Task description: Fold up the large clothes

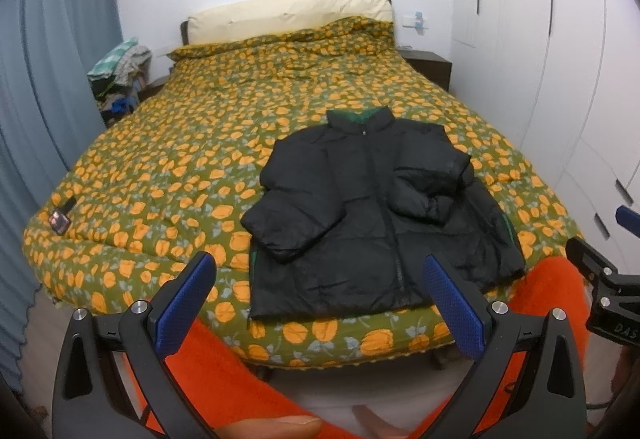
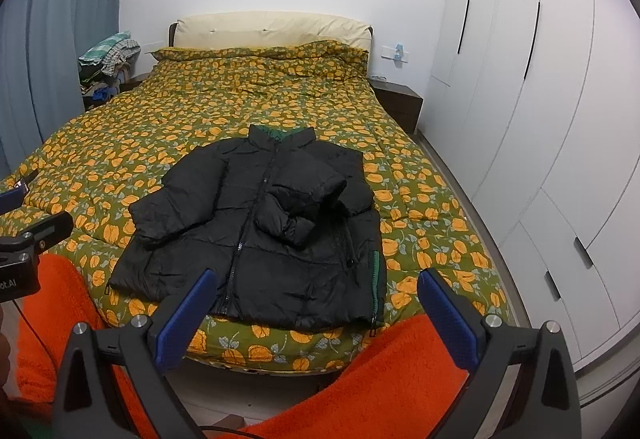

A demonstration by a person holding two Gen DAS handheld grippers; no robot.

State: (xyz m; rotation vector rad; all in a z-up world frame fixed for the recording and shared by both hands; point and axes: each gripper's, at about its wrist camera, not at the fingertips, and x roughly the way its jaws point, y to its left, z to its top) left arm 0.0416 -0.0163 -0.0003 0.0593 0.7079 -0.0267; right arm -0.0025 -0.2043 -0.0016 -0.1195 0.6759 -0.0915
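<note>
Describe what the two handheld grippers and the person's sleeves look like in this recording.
Both the left gripper and the right gripper have black angular frames with silver bolts and two flat fingers faced with blue textured pads. White lettering marks the black bodies. A thin dark cable runs by the left one. The person wears fuzzy bright orange sleeves.

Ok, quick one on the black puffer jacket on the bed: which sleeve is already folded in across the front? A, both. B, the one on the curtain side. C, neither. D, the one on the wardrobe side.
D: on the black puffer jacket, the wardrobe-side sleeve lies bunched across the chest, while the curtain-side sleeve still extends out onto the floral quilt.
</note>
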